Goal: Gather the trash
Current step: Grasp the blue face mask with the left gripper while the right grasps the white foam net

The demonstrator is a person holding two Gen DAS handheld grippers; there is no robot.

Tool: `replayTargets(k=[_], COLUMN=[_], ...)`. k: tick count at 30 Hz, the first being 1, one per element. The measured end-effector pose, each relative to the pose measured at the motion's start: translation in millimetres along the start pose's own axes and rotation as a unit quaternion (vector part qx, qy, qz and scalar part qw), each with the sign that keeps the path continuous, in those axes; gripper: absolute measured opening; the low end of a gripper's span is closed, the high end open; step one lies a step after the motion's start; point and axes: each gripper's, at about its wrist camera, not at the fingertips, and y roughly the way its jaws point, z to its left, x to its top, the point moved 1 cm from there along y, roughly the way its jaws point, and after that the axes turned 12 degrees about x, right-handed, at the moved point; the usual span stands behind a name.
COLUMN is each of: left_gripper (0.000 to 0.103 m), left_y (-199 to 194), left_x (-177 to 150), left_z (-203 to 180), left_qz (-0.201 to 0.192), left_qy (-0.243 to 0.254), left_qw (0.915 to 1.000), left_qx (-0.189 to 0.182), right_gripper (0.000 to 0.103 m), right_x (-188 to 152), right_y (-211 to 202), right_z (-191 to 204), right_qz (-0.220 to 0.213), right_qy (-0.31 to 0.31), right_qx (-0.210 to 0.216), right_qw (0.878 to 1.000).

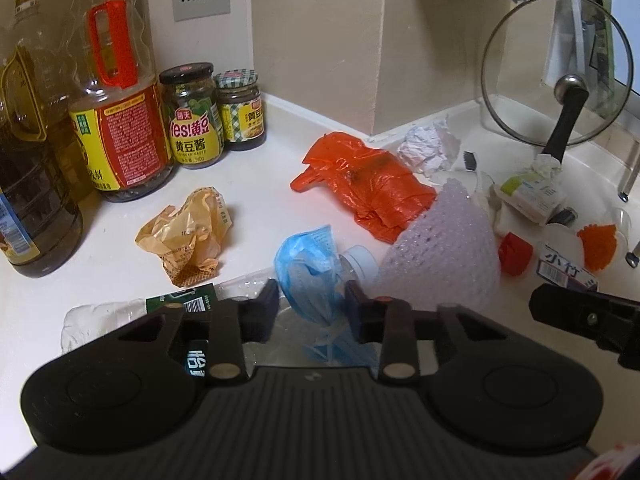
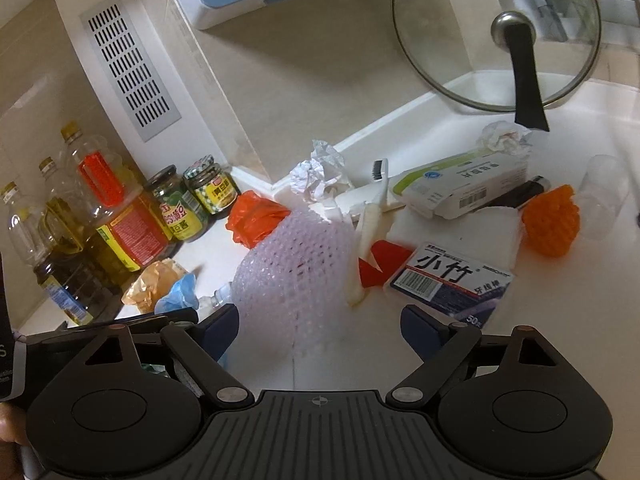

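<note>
A: Left gripper (image 1: 312, 300): jaws drawn in narrow on the crumpled blue face mask (image 1: 310, 268), pads seem to pinch it from both sides. Mask sits on the white countertop (image 1: 248, 184), draped over the neck of a clear plastic bottle (image 1: 360, 262) lying flat.

B: So gripped low, because soft stuff only bunches if you pinch close to the surface?

A: My guess, yes. Also tilted downward so the fingers straddle the mask and miss the bottle cap.

B: Right gripper (image 2: 320, 326)?

A: Jaws spread wide, nothing pressed. The bubble wrap bundle (image 2: 296, 264) is between and just ahead of the fingers; pads don't touch it. Wide stance fits a bulky, springy item.

B: Other trash?

A: Orange plastic bag (image 1: 360, 184) behind the mask, yellowish wrapper (image 1: 186, 236) to its left, crumpled paper (image 1: 424, 146) at the wall corner. Toothpick box (image 2: 452, 280), medicine box (image 2: 468, 180), toothbrush (image 2: 380, 184) on the right side.

B: Not trash?

A: Oil bottles (image 1: 120, 92) and sauce jars (image 1: 192, 116) stand upright against the wall, stored there, probably. Glass pot lid (image 1: 556, 68) leans on the wall, likely drying.

B: Bin visible?

A: No. Can't tell where the stuff goes.
</note>
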Motion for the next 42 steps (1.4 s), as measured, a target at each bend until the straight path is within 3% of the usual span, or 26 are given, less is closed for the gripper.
replayTargets(k=[5,16,30,34,36,38,40,42], left_gripper=[0.022,0.020,0.020,0.020,0.020,0.020,0.020,0.020], left_y=[-5,-28,-28,-29,-29,-31,-33,-35], left_x=[2,13,14,14,13,13,12,11], left_z=[3,24,44,48,49,52,55,58], left_qz=[-0.006,-0.036,-0.036,-0.035,-0.036,-0.036,-0.037,-0.037], left_qy=[-0.009,-0.028,-0.038,-0.038,-0.038,-0.037,-0.038,-0.038], left_qw=[0.9999,0.9990,0.9986,0.9986,0.9986,0.9986,0.9986,0.9985], left_qx=[-0.004,0.000,0.011,0.011,0.011,0.010,0.009,0.007], right_gripper=[0.086,0.081,0.070,0.059,0.049,0.024,0.014,0.010], right_x=[4,10,-4,-6,-6,-7,-7,-6], right_y=[9,29,62,67,68,69,67,62], right_z=[-2,4,-7,-8,-9,-9,-8,-6], right_qz=[0.007,0.019,0.051,0.050,0.051,0.053,0.051,0.040], right_qy=[-0.004,-0.028,-0.015,-0.022,-0.021,-0.019,-0.018,-0.021], right_qx=[0.012,0.024,0.000,-0.007,-0.005,-0.002,0.001,0.007], right_qw=[1.000,0.999,0.999,0.998,0.998,0.998,0.999,0.999])
